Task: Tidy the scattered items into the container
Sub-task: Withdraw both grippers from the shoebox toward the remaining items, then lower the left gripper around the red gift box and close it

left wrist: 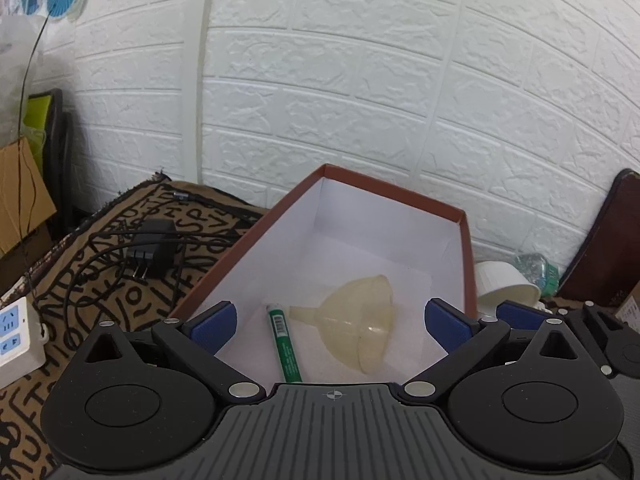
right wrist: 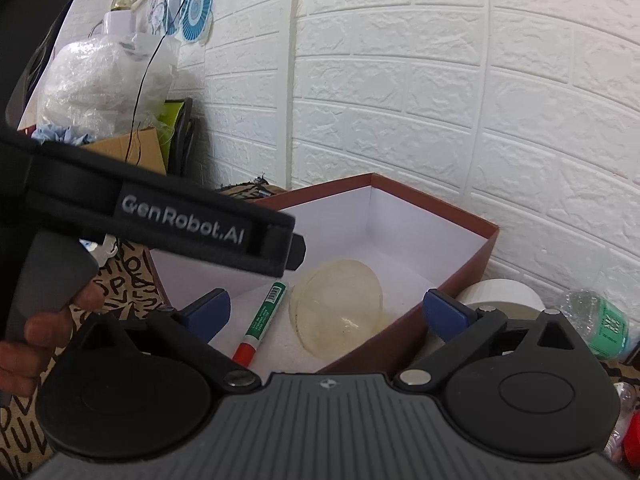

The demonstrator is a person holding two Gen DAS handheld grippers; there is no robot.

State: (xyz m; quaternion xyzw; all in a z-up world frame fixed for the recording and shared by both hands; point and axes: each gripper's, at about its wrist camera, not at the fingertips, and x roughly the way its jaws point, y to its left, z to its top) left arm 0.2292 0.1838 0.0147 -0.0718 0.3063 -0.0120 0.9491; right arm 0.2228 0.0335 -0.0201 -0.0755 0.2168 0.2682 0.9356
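- Left gripper point(left wrist: 331, 322): jaws spread wide, nothing between the blue pads point(left wrist: 214, 326); poised above the near end of the brown-rimmed cardboard box point(left wrist: 394, 190).
- Right gripper point(right wrist: 326, 314): jaws likewise wide apart and empty, blue pads point(right wrist: 446, 314) straddling the near right corner of the box point(right wrist: 490, 248).
- Already inside, on the white floor: translucent funnel point(left wrist: 360, 326) lying on its side, spout toward 9 o'clock, mouth toward 4 o'clock; green marker point(left wrist: 285, 346) just beside it at 9 o'clock, red cap point(right wrist: 247, 351) nearest the right wrist camera.
- Outside, beyond the right wall at 3 o'clock: white paper cup point(left wrist: 506, 284) on its side, close against the wall, and a clear plastic bottle with green label point(right wrist: 600, 326) further right.
- At 9 o'clock on the patterned cloth point(left wrist: 132, 216): black plug adapter point(left wrist: 150, 252) with looped cable; white power strip point(left wrist: 18, 332) at the cloth's left edge. Whether either belongs to the clutter: cannot tell.
- Judged stage: partly tidied; next likely pick the cup, nearest the right gripper.
- Good practice: lift clear of the wall before swinging toward 3 o'clock; close across the cup's body gently, thin paper likely to crush; keep the left gripper back from the shared corner to avoid collision; release low over bare floor toward 12 o'clock, clear of funnel and marker.
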